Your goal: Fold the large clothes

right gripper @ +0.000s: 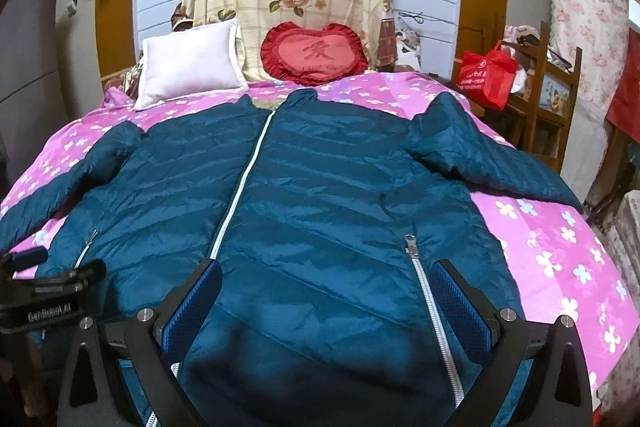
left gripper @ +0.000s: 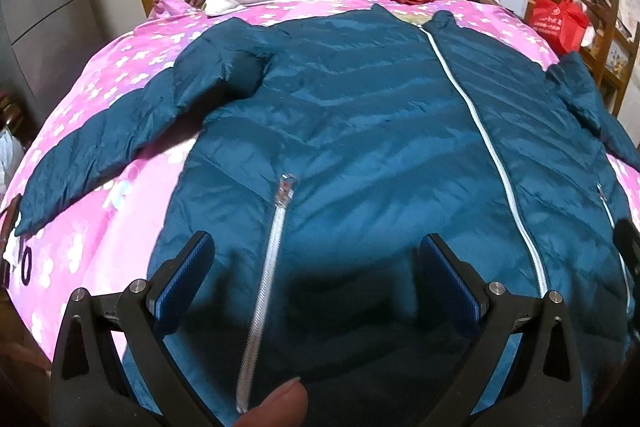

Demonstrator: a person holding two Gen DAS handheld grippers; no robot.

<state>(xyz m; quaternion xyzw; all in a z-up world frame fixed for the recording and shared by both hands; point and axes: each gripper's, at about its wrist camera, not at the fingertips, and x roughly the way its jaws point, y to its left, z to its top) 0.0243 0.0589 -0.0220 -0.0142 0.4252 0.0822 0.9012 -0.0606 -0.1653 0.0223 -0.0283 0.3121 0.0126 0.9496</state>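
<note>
A pink flowered bedspread (right gripper: 560,247) covers the bed, and the teal puffer jacket (right gripper: 320,195) lies flat on it, zipped, front up, sleeves spread. The left gripper (left gripper: 316,267) and right gripper (right gripper: 326,291) both hover wide apart over the hem, holding nothing. Folding well likely means bringing each sleeve (left gripper: 100,147) across the chest first. The white pillow (right gripper: 192,67) and heart cushion (right gripper: 316,57) sit clear beyond the collar.

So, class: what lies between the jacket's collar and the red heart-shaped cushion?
In the right wrist view, only a strip of pink flowered bedsheet separates the jacket collar from the red cushion.
</note>
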